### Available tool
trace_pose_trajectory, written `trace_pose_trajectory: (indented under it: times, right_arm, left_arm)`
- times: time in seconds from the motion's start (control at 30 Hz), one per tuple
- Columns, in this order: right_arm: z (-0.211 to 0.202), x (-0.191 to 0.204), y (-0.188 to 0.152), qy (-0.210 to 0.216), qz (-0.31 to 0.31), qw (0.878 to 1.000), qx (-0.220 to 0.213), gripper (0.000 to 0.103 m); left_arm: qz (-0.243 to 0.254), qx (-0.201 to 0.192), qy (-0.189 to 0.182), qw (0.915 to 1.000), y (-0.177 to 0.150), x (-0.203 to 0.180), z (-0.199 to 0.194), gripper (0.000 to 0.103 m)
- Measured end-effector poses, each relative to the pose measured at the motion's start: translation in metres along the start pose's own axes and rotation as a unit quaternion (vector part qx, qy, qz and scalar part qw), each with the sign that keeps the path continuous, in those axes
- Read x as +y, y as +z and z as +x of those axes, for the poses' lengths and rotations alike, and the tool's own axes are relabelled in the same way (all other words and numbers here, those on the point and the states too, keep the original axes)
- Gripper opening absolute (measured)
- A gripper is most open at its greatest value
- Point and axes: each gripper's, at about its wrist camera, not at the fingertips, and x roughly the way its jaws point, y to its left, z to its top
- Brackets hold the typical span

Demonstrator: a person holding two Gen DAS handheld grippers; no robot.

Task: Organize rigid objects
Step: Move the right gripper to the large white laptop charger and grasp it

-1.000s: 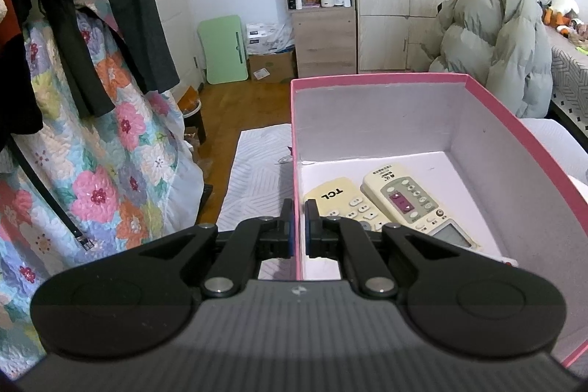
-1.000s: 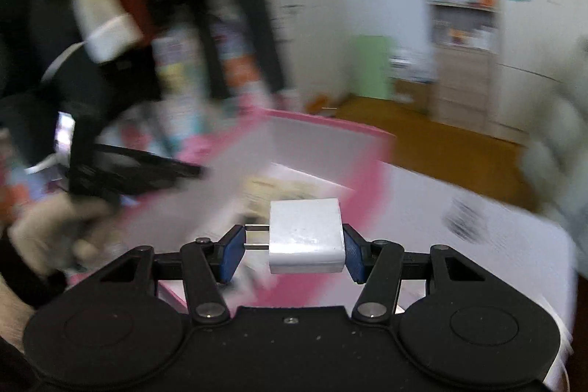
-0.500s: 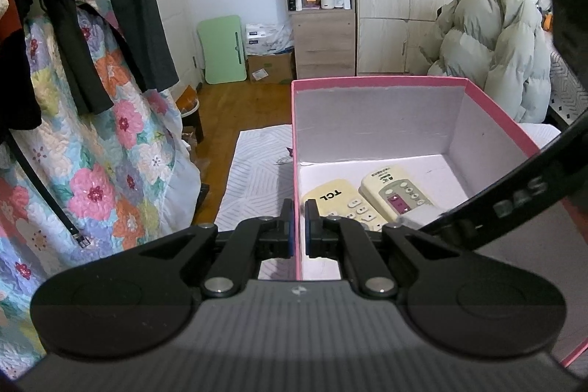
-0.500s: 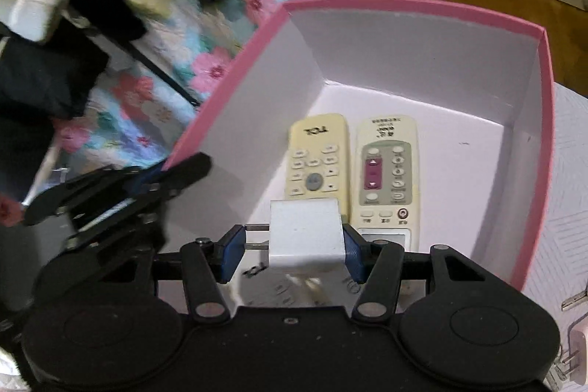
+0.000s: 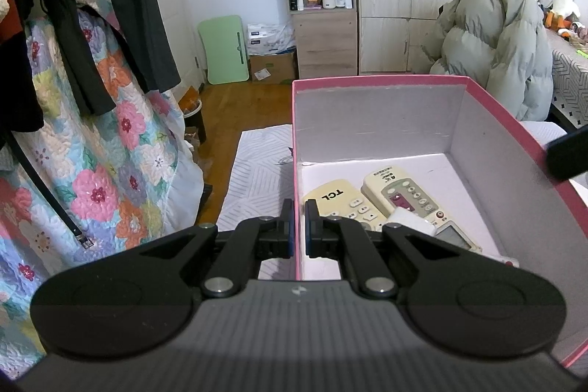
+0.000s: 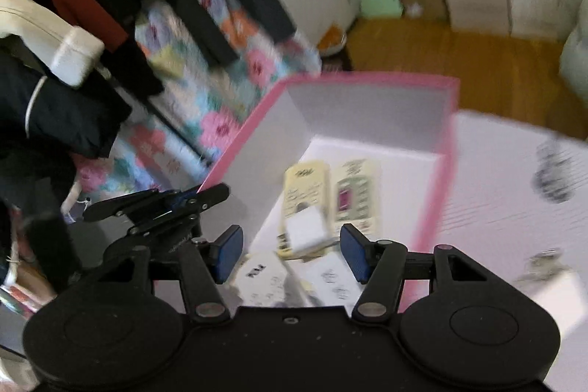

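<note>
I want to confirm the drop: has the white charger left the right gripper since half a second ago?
Yes. The white charger now lies down in the pink box on the remotes, below the opening right gripper.

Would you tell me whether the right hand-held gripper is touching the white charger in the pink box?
Apart. The right wrist view shows the right hand-held gripper opening, its blue pads clear on both sides of the white charger, which lies on the remotes in the pink box.

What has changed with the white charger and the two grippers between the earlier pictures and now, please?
The right gripper has let go of the white charger, which now lies in the pink box on the remotes; its jaws are opening. The left gripper stays shut on the box's wall; the remotes have not moved.
</note>
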Motion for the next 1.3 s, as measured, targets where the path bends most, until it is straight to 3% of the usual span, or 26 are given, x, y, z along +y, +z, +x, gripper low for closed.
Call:
trace_pose_trajectory:
  times: [0.17, 0.4, 0.57, 0.77, 0.97, 1.1, 1.2, 1.23, 1.3]
  right_arm:
    - [-0.052, -0.035, -0.015, -0.053, 0.006, 0.998, -0.024, 0.064]
    - [-0.088, -0.117, -0.047, -0.142, 0.068, 0.988, 0.000, 0.064]
    - [-0.089, -0.172, -0.072, -0.187, 0.145, 0.972, 0.000, 0.065]
    - [-0.074, -0.217, -0.089, -0.189, 0.226, 0.955, -0.012, 0.071]
    - [-0.055, -0.245, -0.085, -0.215, 0.263, 0.940, -0.013, 0.074]
    - [-0.041, -0.248, -0.077, -0.228, 0.242, 0.943, -0.012, 0.081]
    - [-0.024, -0.233, -0.071, -0.274, 0.183, 0.944, -0.015, 0.081]
    - [-0.020, -0.229, -0.072, -0.288, 0.161, 0.944, -0.016, 0.079]
    - [-0.010, -0.218, -0.073, -0.330, 0.105, 0.938, -0.019, 0.063]
  left_arm:
    - [0.017, 0.002, 0.015, 0.9997, 0.000, -0.008, -0.002, 0.005]
    - [0.020, 0.008, 0.017, 0.9996, 0.003, -0.011, 0.000, 0.005]
    - [-0.006, 0.010, 0.000, 0.9999, 0.003, -0.001, 0.001, 0.005]
    - [0.007, 0.012, 0.004, 0.9999, 0.002, -0.004, 0.001, 0.005]
    - [0.007, 0.012, 0.006, 0.9999, 0.002, -0.004, 0.001, 0.005]
    - [0.007, 0.014, 0.006, 0.9999, 0.003, -0.003, 0.001, 0.005]
    - [0.019, 0.017, 0.014, 0.9996, 0.003, -0.005, 0.002, 0.005]
    - [0.025, 0.018, 0.019, 0.9993, 0.003, -0.007, 0.002, 0.005]
    - [0.032, 0.019, 0.025, 0.9990, 0.002, -0.009, 0.002, 0.005]
